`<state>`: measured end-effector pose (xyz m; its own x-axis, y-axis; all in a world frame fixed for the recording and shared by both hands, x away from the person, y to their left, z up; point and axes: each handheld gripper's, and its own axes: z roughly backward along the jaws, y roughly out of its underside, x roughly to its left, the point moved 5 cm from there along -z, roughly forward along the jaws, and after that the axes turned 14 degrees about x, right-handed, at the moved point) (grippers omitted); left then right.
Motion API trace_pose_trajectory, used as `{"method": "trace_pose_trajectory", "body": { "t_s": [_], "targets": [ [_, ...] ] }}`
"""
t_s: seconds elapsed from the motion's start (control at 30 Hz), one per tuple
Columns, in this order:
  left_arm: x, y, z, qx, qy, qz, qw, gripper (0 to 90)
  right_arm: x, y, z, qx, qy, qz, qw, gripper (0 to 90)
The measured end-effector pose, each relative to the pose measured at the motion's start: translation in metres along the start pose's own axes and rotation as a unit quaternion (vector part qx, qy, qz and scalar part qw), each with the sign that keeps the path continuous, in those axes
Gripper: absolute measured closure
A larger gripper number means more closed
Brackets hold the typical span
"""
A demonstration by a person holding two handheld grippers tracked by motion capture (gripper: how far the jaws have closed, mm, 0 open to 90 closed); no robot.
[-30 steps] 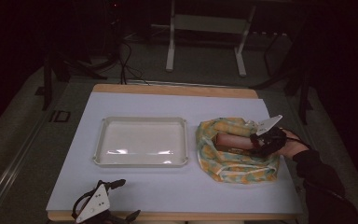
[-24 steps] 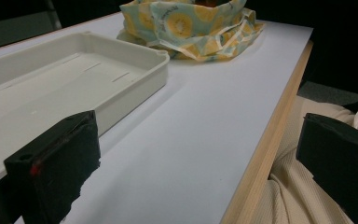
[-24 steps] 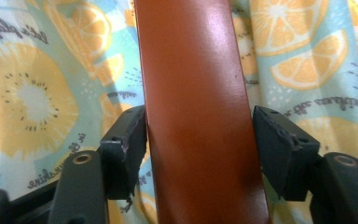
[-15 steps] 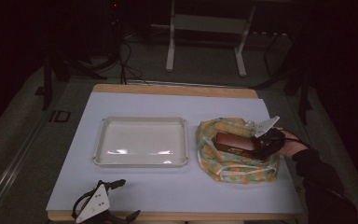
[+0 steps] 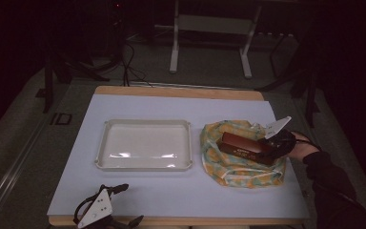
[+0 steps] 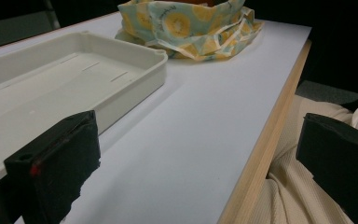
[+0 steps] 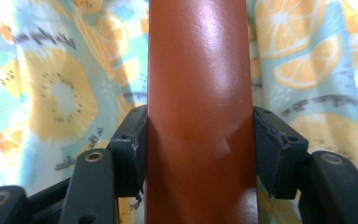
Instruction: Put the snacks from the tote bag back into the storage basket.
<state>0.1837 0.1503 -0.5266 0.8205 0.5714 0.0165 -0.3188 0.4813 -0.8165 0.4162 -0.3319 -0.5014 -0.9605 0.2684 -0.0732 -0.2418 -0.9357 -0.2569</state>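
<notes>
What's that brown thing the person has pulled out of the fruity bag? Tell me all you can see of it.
The brown box is long, flat and glossy, like coated card, with small pale lettering too small to read. It lies tilted over the open fruit-print bag, right of the white tray. The right gripper pinches one end, its black fingers pressed against both narrow sides.

Setting: dim lab or recording studio. Evidence: wood-edged work table (image 5: 181, 91) with white top, standing on grey carpet (image 5: 24, 143); metal stand legs (image 5: 209, 43) behind; cables (image 5: 128, 67) trailing over the floor; dark surrounds.
</notes>
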Motion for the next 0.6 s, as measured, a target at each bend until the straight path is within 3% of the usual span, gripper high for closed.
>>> {"method": "trace_pose_trajectory", "body": {
  "t_s": [0.6],
  "targets": [
    [-0.001,0.000,0.000,0.001,-0.001,-0.002,1.0000,0.0,0.000,-0.008,0.033,-0.018,0.014,0.004,0.9997,43.1]
  ]
}}
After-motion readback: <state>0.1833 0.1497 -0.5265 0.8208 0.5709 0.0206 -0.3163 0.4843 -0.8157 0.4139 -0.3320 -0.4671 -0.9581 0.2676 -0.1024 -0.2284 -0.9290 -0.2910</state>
